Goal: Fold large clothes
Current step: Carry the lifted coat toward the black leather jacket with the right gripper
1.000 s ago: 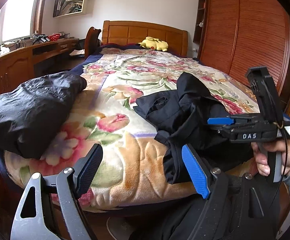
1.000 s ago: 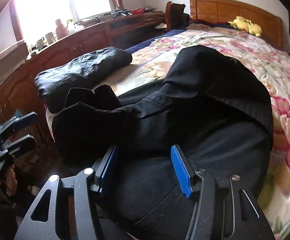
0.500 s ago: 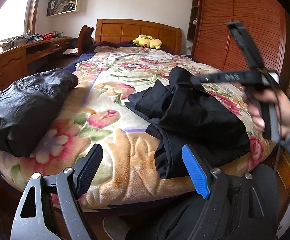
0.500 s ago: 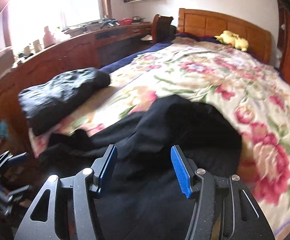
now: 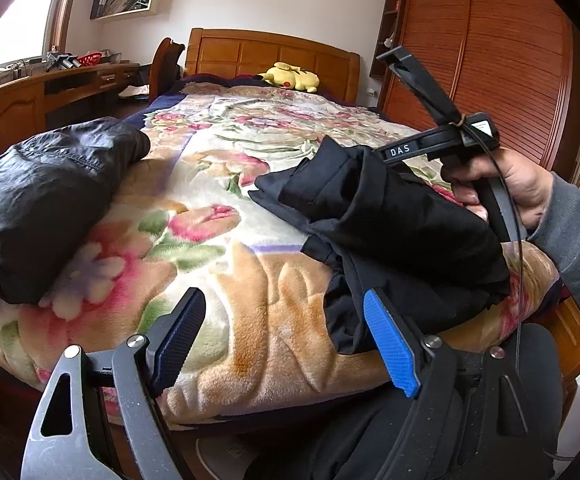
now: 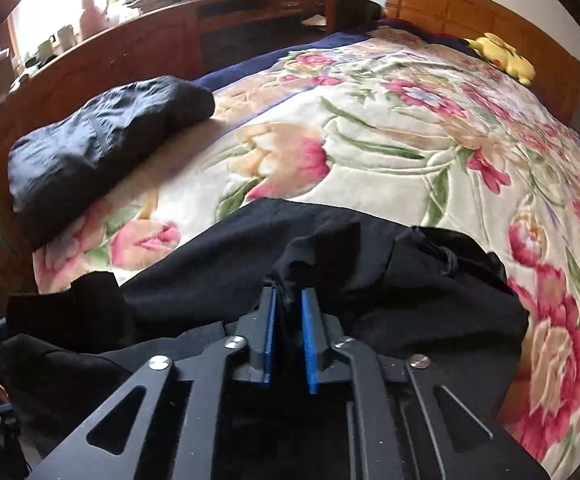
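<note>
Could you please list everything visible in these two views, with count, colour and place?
Black garment: one, black, crumpled at the bed's near edge.
Folded jacket: one, shiny black, bed's near corner by the desk.
Blanket: one, floral cream and pink, covering the bed.
Plush toy: one, yellow, by the headboard.
Headboard: one, wooden.
Desk: one, wooden, cluttered, under the window.
Wardrobe: one, reddish wood.
Left tongs: open, empty.
Right tongs: pinching the black garment.

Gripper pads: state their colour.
Blue, seen best in the right wrist view, on the right gripper pads.
</note>
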A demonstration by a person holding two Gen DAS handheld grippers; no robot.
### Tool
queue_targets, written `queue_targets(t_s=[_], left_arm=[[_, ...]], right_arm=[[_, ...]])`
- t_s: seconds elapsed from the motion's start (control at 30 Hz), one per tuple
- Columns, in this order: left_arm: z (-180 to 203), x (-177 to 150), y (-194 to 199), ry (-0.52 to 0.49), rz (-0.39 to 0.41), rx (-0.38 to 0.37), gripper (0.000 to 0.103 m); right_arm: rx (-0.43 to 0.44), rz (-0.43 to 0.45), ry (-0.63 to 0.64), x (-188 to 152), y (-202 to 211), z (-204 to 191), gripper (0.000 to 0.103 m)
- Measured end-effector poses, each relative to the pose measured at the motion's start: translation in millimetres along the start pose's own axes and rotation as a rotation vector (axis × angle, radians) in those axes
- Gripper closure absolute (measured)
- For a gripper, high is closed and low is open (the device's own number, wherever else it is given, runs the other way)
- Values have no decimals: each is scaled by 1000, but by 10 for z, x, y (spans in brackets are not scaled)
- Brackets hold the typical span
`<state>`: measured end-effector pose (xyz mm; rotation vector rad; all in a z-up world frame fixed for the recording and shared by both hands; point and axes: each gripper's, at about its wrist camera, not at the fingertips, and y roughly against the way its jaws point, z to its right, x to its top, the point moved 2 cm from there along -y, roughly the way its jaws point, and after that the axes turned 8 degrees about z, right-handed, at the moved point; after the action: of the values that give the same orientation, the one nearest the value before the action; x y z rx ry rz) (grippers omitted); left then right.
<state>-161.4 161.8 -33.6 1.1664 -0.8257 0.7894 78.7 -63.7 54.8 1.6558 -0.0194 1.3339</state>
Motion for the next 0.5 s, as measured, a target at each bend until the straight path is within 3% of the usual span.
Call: queue_targets(t_s=[0.23, 0.43, 0.5], left_arm=[[-12, -47, -79, 5, -20, -1, 21], [89, -130, -69, -14, -34, 14, 21], [112, -143, -60, -17, -36, 17, 21]], right_arm=[[48, 131, 30, 87, 232, -142, 99], [45, 92, 27, -40, 117, -71, 98], [50, 111, 8, -56, 186, 1, 87]])
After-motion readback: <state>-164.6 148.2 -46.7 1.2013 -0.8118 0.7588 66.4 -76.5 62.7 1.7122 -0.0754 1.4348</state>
